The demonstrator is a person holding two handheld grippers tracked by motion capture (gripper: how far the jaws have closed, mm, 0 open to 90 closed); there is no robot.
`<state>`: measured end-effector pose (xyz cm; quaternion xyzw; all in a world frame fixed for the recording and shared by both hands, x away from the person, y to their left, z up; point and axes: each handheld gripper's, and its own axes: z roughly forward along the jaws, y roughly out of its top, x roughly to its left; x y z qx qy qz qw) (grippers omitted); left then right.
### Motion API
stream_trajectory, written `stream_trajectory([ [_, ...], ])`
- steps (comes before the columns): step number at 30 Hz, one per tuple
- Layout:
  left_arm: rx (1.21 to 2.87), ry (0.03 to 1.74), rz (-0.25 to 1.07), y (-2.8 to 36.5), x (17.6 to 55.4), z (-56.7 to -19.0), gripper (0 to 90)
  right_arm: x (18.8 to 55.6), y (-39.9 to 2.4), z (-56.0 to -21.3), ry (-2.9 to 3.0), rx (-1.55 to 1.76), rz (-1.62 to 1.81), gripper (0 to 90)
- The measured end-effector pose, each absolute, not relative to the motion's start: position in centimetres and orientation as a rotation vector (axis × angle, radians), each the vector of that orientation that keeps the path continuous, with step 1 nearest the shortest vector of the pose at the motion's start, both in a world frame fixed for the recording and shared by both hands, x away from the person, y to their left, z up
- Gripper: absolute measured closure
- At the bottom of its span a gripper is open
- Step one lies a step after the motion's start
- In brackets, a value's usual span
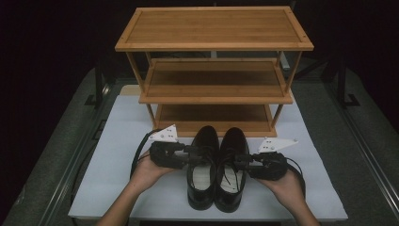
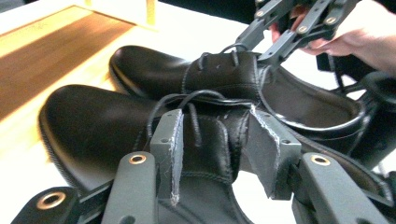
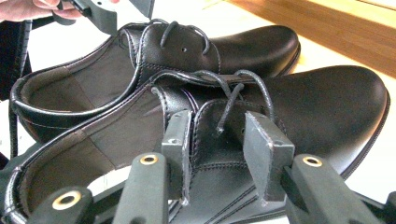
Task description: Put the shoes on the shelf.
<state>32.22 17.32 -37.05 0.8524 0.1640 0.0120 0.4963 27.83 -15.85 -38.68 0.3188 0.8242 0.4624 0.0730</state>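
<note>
1. The room is dark; a pale surface [image 1: 117, 155] stands lit in the middle of it, and the work in hand is on its near half.
2. A three-tier wooden shoe rack [image 1: 214, 28] stands at the far side of the surface, all three shelves bare.
3. A pair of black lace-up shoes sits side by side just in front of the rack's lowest shelf, toes pointing toward it: the left shoe [image 1: 202, 165] and the right shoe [image 1: 230, 165], touching or nearly so.
4. The left gripper [image 1: 200, 157] comes at the left shoe from its outer side. In the left gripper view its pads [image 2: 173, 140] straddle the laced tongue; whether they already press on it I cannot tell.
5. The right gripper [image 1: 241, 162] mirrors this on the right shoe, pads [image 3: 180, 140] either side of the tongue and laces; contact is likewise unclear.
6. Judged step: taking hold of both shoes at once. The next move calls for a firm pinch on each upper, then an even lift, keeping the soles level to clear the shelf's front lip.
</note>
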Motion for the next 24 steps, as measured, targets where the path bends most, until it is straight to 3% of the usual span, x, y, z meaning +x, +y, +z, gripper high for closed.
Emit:
stream_trajectory([
  [17,2.037,0.408,0.010,17.8,32.5,-37.2,58.9,27.8,-15.8,-38.7,2.476,0.955,1.386,61.8],
  [24,2.113,0.396,0.048,16.9,32.2,-38.1,62.2,27.8,-15.7,-38.7,2.477,0.956,1.380,62.1],
])
